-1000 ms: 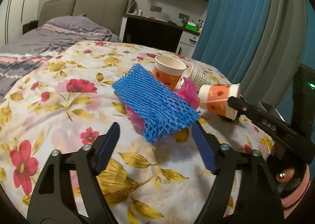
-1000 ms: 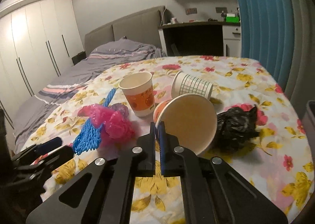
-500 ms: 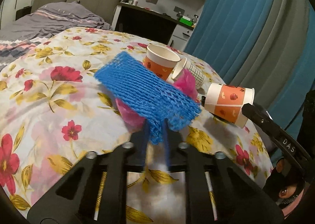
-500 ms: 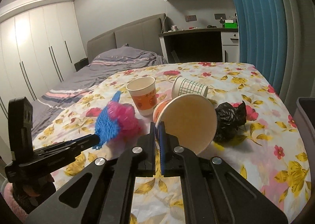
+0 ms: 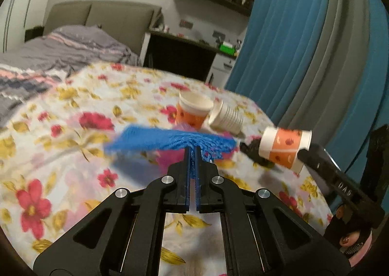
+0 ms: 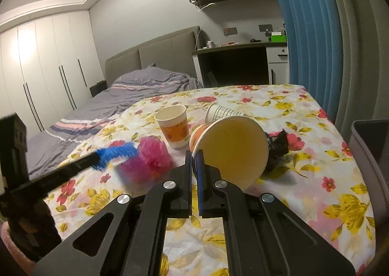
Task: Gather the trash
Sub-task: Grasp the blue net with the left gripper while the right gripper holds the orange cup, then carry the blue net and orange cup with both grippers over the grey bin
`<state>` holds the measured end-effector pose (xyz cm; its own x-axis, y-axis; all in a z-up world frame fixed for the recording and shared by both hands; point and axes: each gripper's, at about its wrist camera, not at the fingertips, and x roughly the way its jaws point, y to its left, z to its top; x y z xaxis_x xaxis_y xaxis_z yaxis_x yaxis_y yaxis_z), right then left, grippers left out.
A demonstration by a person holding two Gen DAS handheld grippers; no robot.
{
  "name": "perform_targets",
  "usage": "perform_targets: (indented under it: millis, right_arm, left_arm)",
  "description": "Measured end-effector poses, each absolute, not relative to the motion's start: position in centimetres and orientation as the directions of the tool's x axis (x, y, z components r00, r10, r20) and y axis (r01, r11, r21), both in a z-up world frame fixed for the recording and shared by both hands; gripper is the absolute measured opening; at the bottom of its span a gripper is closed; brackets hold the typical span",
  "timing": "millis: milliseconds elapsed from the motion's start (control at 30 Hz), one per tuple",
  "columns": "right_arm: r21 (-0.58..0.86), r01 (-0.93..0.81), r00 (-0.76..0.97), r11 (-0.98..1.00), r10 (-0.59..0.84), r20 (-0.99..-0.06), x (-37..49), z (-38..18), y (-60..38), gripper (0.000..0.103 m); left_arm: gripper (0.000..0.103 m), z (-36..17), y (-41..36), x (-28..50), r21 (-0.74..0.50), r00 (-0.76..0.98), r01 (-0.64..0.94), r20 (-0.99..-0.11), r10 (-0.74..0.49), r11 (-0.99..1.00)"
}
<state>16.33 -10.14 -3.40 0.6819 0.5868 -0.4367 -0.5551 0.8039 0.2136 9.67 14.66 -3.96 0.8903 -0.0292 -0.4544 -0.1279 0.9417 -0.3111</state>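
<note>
The left gripper [image 5: 192,154] pinched the blue net [image 5: 170,141], lifted off the table [image 5: 60,149]; the right gripper [image 6: 194,157] clamped a paper cup [image 6: 233,149] by its rim.

Blue foam net [image 5: 170,141]: mesh sleeve, pinched at one edge, raised clear of the cloth, spread flat and near level; blurred.

Pink foam net [image 6: 152,158]: crumpled ball on the floral cloth, just below the blue one.

Orange-printed paper cup [image 6: 229,150]: held by its rim, tipped on its side, mouth toward the right wrist camera, off the cloth.

Second orange-printed cup [image 6: 173,126]: upright, empty, at 11 o'clock of the held cup.

White grid-patterned cup [image 6: 222,112]: lying on its side, at 12 o'clock of the held cup.

Black plastic bag [image 6: 277,146]: crumpled, at 3 o'clock of the held cup, partly hidden behind it.
</note>
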Motion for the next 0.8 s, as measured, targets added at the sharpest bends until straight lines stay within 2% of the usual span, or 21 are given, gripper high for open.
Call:
perform_targets:
  millis: [333,800]
  right_arm:
    - [0.208,-0.539,0.713,0.816,0.573,-0.403,14.6,-2.1,-12.7,0.004]
    - [0.207,-0.468,0.769,0.859,0.512,-0.383,13.5,-1.4,-17.8,0.004]
  left_arm:
    - [0.002,0.2,12.9,7.4,-0.266,0.932,-0.097,-0.362,-0.006,0.959]
    - [0.002,2.6,6.8,8.6,-0.207,0.94,0.037,-0.325,-0.104,0.978]
